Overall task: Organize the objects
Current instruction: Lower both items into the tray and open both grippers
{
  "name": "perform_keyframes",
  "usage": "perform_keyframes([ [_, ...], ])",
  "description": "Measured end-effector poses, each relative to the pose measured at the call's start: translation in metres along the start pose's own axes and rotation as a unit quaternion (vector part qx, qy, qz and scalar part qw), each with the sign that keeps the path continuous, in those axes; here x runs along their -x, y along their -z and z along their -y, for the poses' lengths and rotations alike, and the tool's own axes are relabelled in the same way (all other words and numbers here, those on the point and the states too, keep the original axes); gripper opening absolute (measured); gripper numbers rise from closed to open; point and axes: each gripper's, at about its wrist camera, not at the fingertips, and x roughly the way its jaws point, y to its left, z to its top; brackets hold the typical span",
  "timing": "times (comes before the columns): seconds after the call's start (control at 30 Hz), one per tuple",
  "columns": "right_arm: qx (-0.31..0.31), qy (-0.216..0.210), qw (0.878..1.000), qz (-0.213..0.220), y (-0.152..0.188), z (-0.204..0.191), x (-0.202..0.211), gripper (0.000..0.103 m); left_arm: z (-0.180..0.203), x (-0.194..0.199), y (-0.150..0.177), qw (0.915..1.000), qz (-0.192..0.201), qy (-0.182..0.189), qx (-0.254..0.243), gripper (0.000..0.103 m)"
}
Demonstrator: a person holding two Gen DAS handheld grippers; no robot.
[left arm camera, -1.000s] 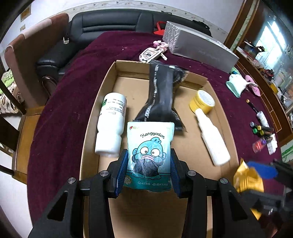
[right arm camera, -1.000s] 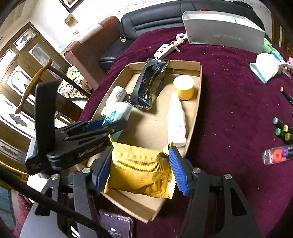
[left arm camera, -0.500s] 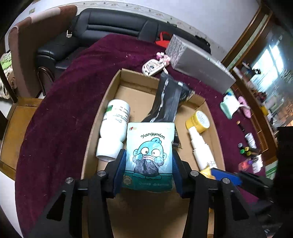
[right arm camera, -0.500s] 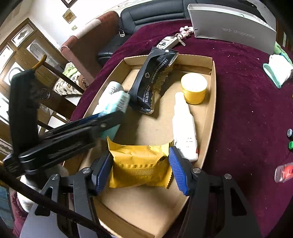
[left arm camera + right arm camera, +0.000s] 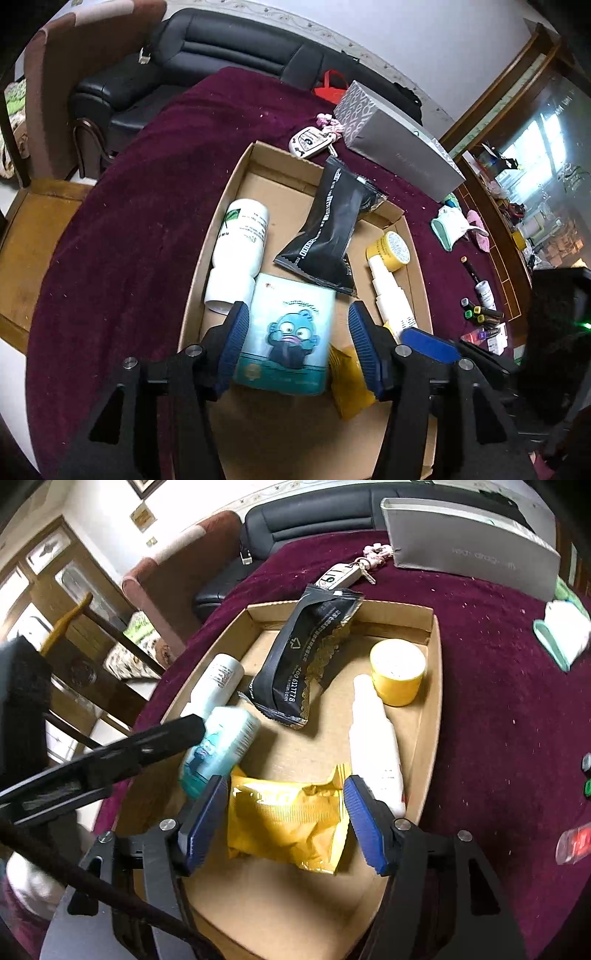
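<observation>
Two grippers are seen over a shallow cardboard tray (image 5: 436,657) that rests on a maroon tablecloth (image 5: 122,236). Along the tray's left wall a white bottle (image 5: 240,251) lies on its side. Just beside it, toward the near end, a teal cartoon-printed pouch (image 5: 291,332) is found between the blue pads of the left gripper (image 5: 299,343). The jaws have just been opening, and gaps can be made out on both sides of the pouch — it is released rather than pinched, though whether it lies flat on the tray floor cannot be told (it is blurred in both views).

In the middle of the tray a black snack packet (image 5: 306,653) is propped with its far end over the back wall. To its right a yellow-lidded jar (image 5: 397,672) stands near the far right corner, and a white spray bottle (image 5: 373,738) lies lengthwise just in front of it.

At the near right a crumpled yellow packet (image 5: 288,819) lies on the tray floor between the pads of the right gripper (image 5: 286,827). These jaws, too, have just been opening — a gap shows at the right pad, while the left pad sits close to the packet's edge, so no grip is held.

Beyond the tray, a key fob (image 5: 340,576) and a grey box (image 5: 469,546) are seen on the cloth.
</observation>
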Motion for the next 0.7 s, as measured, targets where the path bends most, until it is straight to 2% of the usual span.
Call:
perform_keyframes([
  [0.17, -0.015, -0.018, 0.999, 0.042, 0.006, 0.013, 0.038, 0.066, 0.003, 0.018, 0.007, 0.9999, 0.009, -0.004, 0.008, 0.050],
  [0.23, -0.010, -0.011, 0.998, 0.065, 0.012, 0.017, 0.054, 0.073, 0.001, 0.027, 0.010, 0.9995, 0.019, -0.015, 0.019, 0.050],
  [0.3, -0.006, 0.001, 0.996, 0.092, 0.020, 0.024, 0.070, 0.076, -0.007, 0.028, 0.009, 0.9987, 0.023, -0.026, 0.036, 0.052],
  [0.37, -0.007, 0.013, 0.994, 0.111, 0.030, 0.032, 0.081, 0.076, -0.015, 0.020, 0.004, 0.9973, 0.014, -0.047, 0.055, 0.052],
  [0.4, -0.010, 0.014, 0.993, 0.115, 0.032, 0.035, 0.084, 0.076, -0.019, 0.013, 0.001, 0.9968, 0.010, -0.031, 0.073, 0.052],
  [0.43, -0.015, 0.012, 0.993, 0.118, 0.033, 0.039, 0.086, 0.076, -0.020, 0.008, -0.001, 0.9963, 0.004, -0.032, 0.080, 0.052],
  [0.6, -0.036, -0.002, 0.991, 0.131, 0.042, 0.058, 0.095, 0.076, -0.007, -0.014, -0.018, 0.9955, 0.016, -0.057, 0.074, 0.052],
  [0.7, -0.045, -0.009, 0.989, 0.138, 0.044, 0.070, 0.098, 0.076, -0.005, -0.027, -0.031, 0.9957, 0.024, -0.034, 0.083, 0.052],
])
